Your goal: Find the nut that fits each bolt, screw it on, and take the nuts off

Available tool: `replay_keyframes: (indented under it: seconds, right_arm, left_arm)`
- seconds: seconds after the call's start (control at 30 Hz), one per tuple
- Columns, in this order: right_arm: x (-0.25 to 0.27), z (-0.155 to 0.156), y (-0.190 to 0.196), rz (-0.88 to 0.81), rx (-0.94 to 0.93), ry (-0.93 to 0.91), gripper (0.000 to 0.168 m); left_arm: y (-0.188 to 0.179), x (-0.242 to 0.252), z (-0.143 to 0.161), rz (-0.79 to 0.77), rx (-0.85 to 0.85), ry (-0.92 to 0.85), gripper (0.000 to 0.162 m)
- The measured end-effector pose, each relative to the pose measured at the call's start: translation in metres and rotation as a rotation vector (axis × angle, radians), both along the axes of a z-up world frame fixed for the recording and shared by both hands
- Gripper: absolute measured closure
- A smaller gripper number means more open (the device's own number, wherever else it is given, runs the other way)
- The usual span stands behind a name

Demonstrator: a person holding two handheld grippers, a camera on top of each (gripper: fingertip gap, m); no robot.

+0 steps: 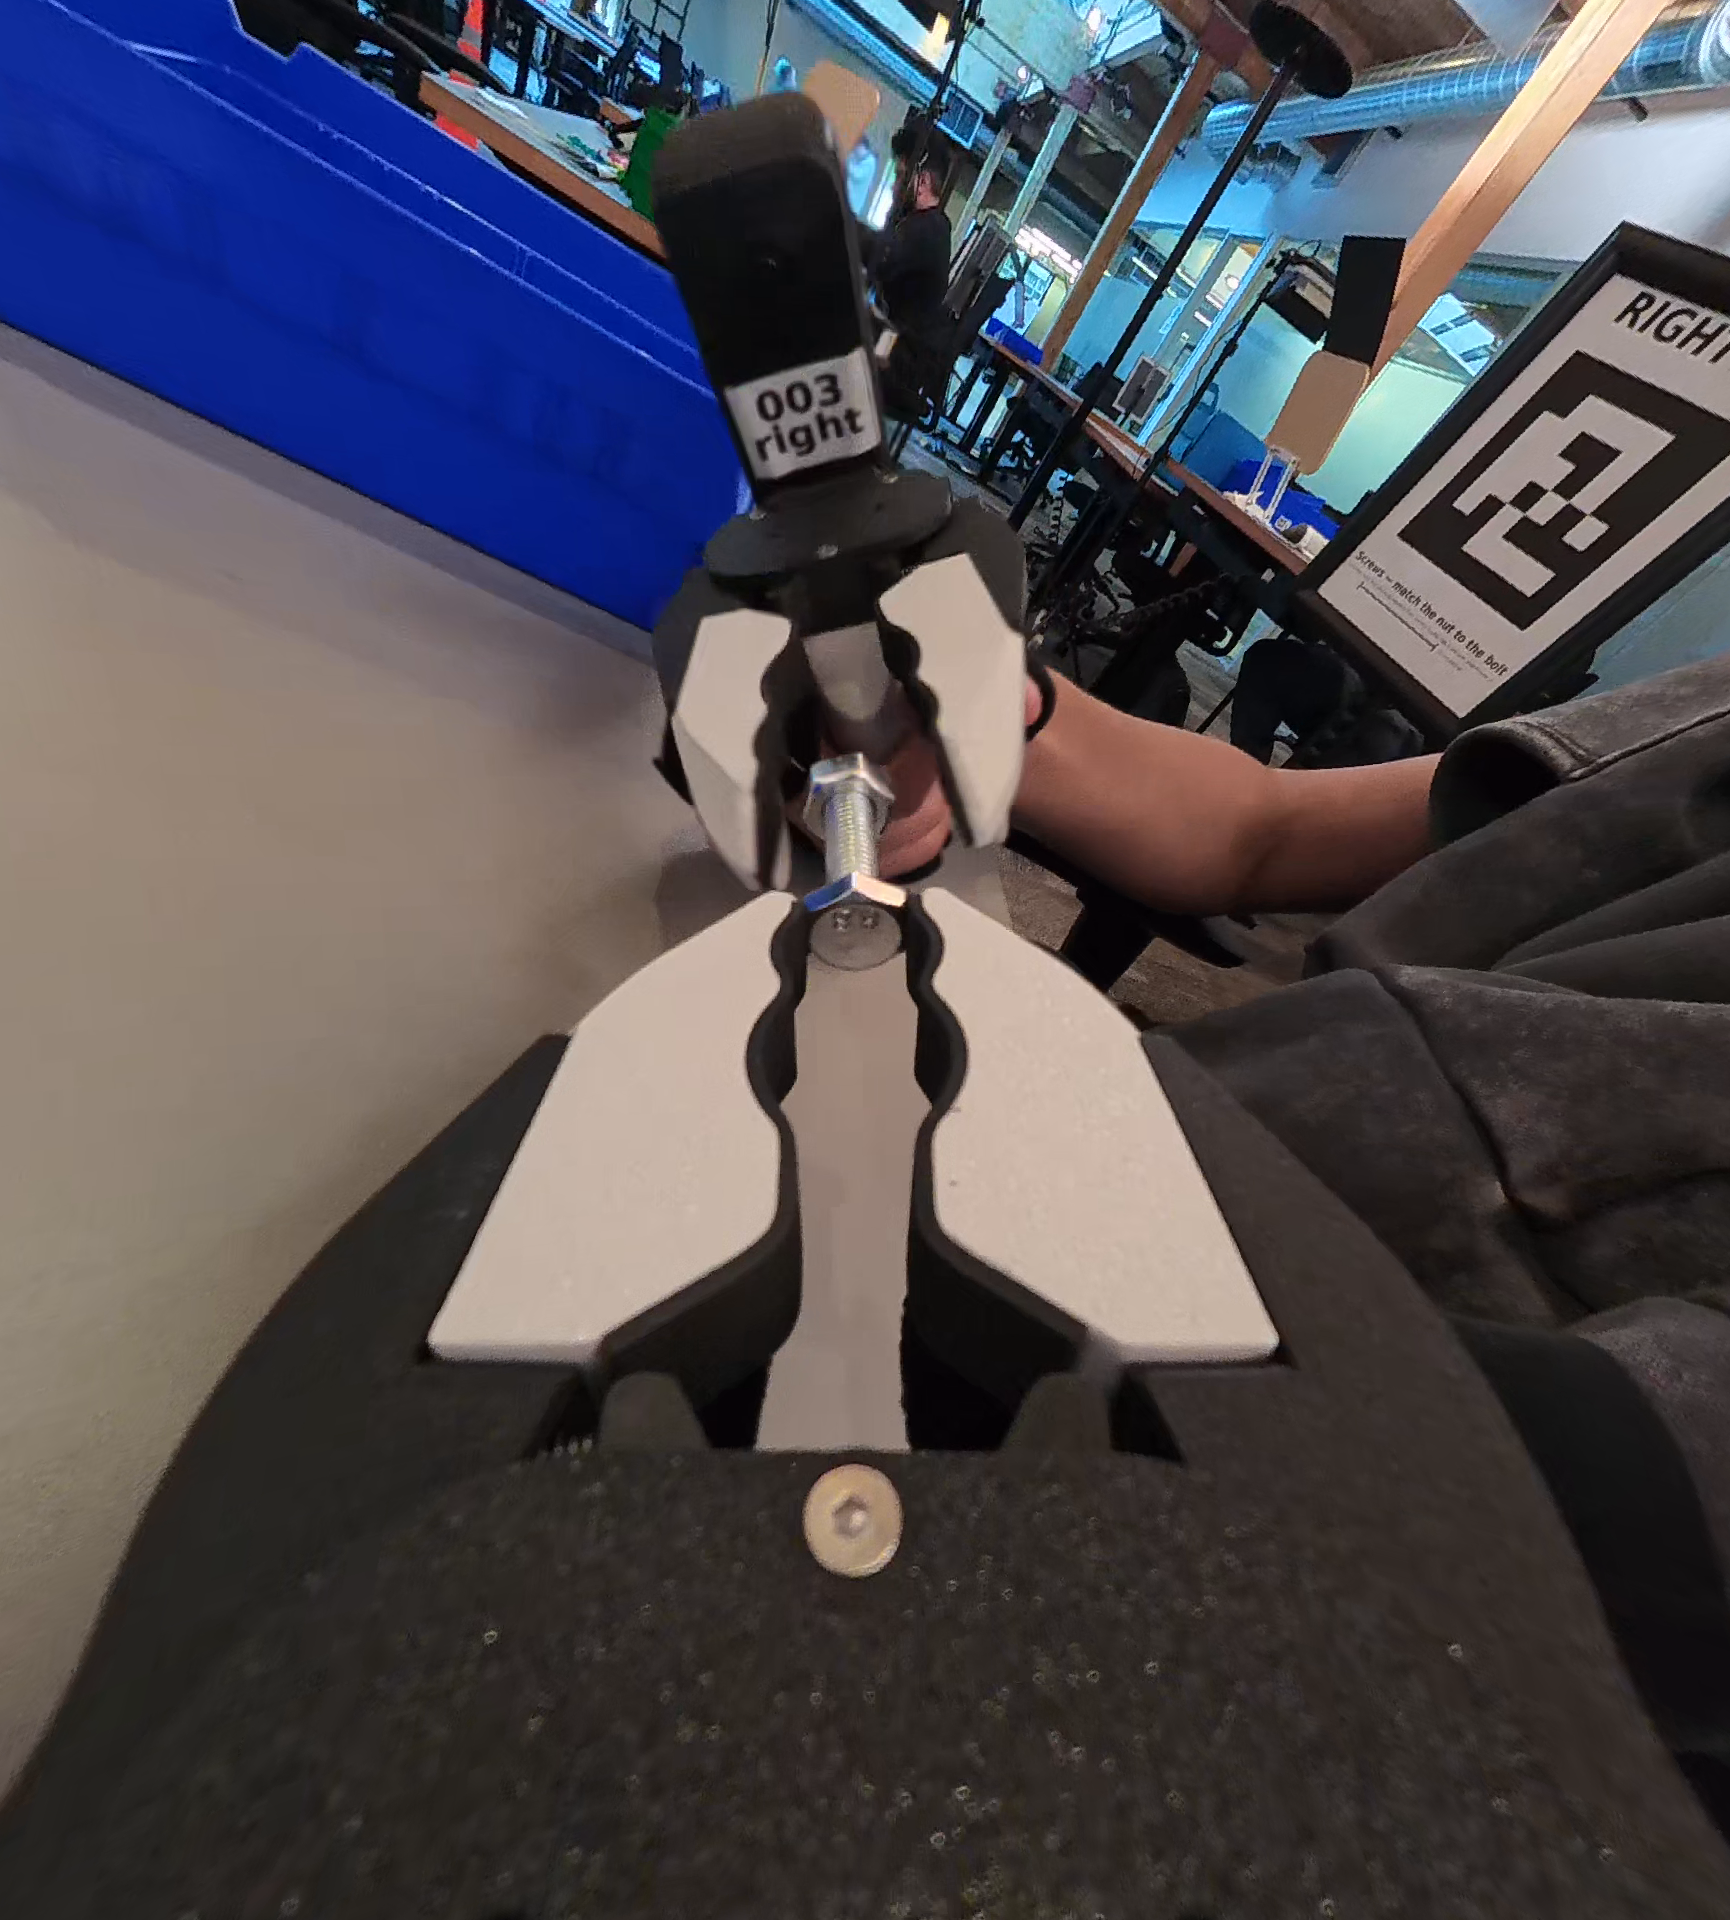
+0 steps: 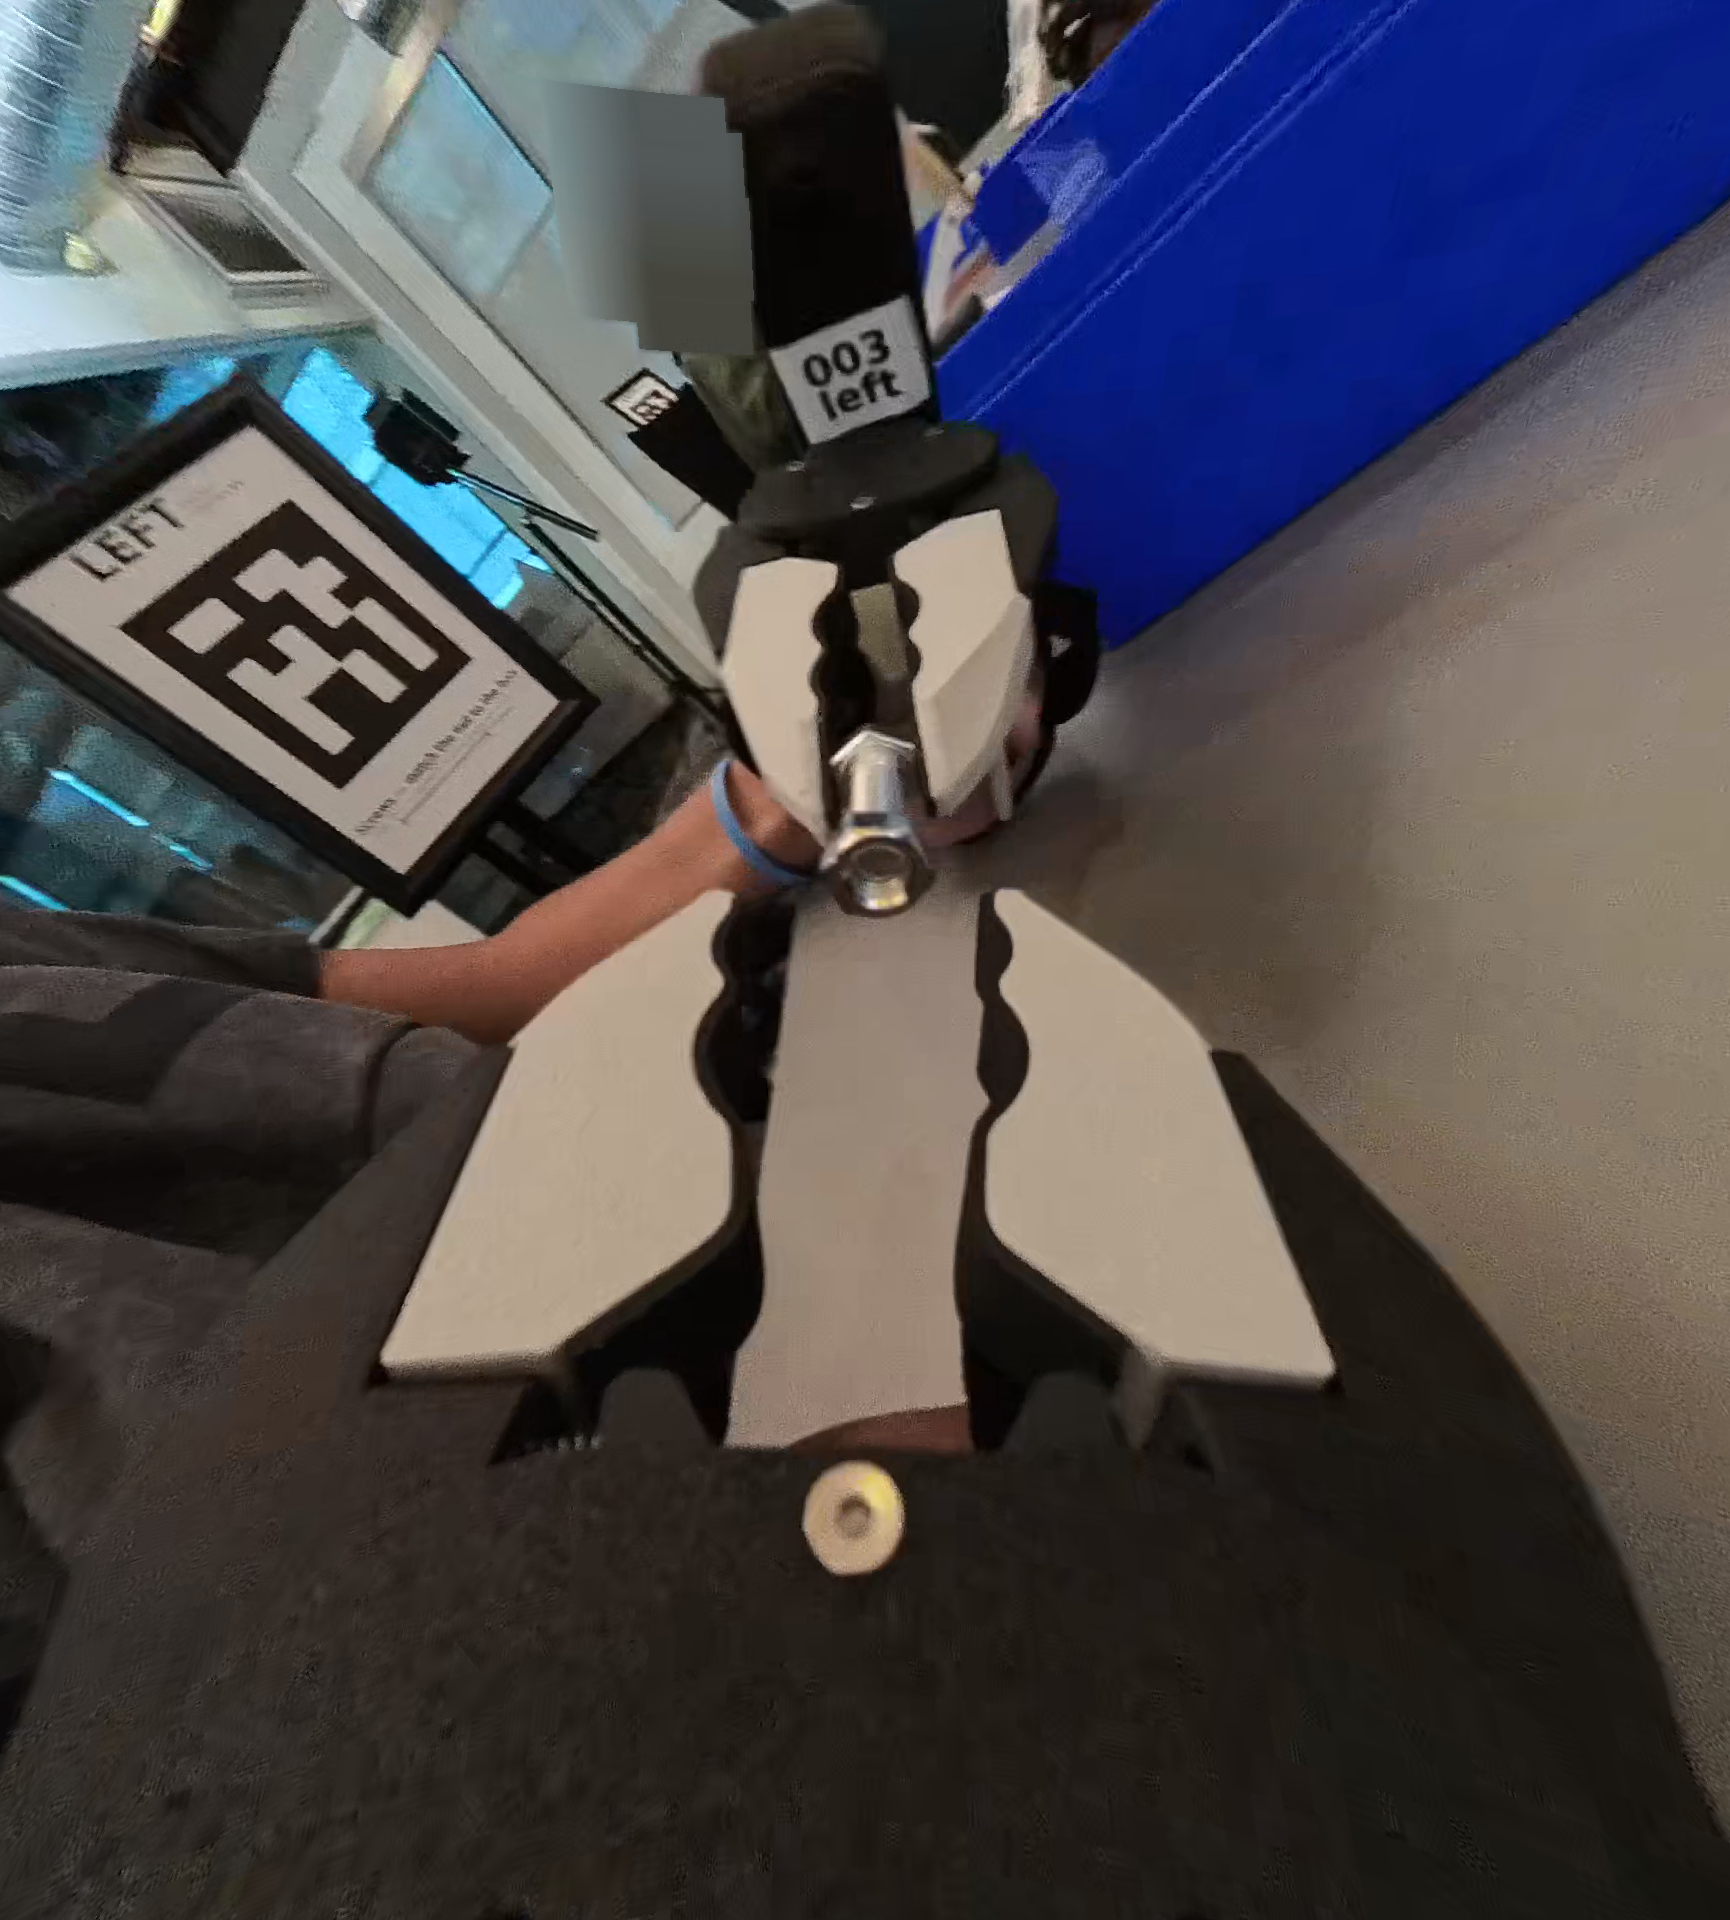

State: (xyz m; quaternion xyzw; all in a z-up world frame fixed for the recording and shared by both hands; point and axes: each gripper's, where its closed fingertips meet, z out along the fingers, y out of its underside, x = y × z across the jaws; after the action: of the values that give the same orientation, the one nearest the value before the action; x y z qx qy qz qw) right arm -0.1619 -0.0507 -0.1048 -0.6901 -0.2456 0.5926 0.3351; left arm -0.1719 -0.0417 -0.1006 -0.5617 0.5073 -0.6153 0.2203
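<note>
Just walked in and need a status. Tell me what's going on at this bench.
A person is working a bolt and nut between two tools, above a grey table. The left hand-held gripper is shut on the bolt's hex head. The right hand-held gripper faces it, jaws open around the nut without clamping it. The nut sits partway along the thread. A blue bin stands behind.

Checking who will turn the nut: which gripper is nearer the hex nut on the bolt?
Right. The right gripper has open fingertips flanking the hex nut; the left gripper clamps the bolt by its head, at the shaft's other end.
</note>
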Motion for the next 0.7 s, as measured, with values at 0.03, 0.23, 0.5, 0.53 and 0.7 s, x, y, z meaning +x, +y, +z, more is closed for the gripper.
replay_keyframes:
  seconds: [0.03, 0.23, 0.5, 0.53, 0.7]
  right_arm:
    - [-0.004, 0.006, -0.004, 0.037, -0.017, 0.044, 0.124]
    - [0.007, 0.023, 0.009, -0.102, 0.134, 0.053, 0.126]
    - [0.001, 0.014, 0.005, -0.050, 0.092, 0.028, 0.123]
    - [0.001, 0.022, 0.004, -0.057, 0.136, 0.046, 0.126]
    - [0.012, 0.005, 0.014, -0.109, 0.080, -0.044, 0.127]
  left_arm:
    - [0.001, 0.000, -0.002, 0.006, 0.007, 0.008, 0.145]
    - [0.001, -0.002, -0.003, -0.001, 0.007, 0.014, 0.144]
    - [0.001, 0.002, -0.014, 0.005, 0.027, 0.070, 0.144]
    - [0.001, 0.002, -0.016, 0.010, 0.030, 0.081, 0.144]
    - [0.000, 0.002, -0.008, 0.002, 0.021, 0.041, 0.144]
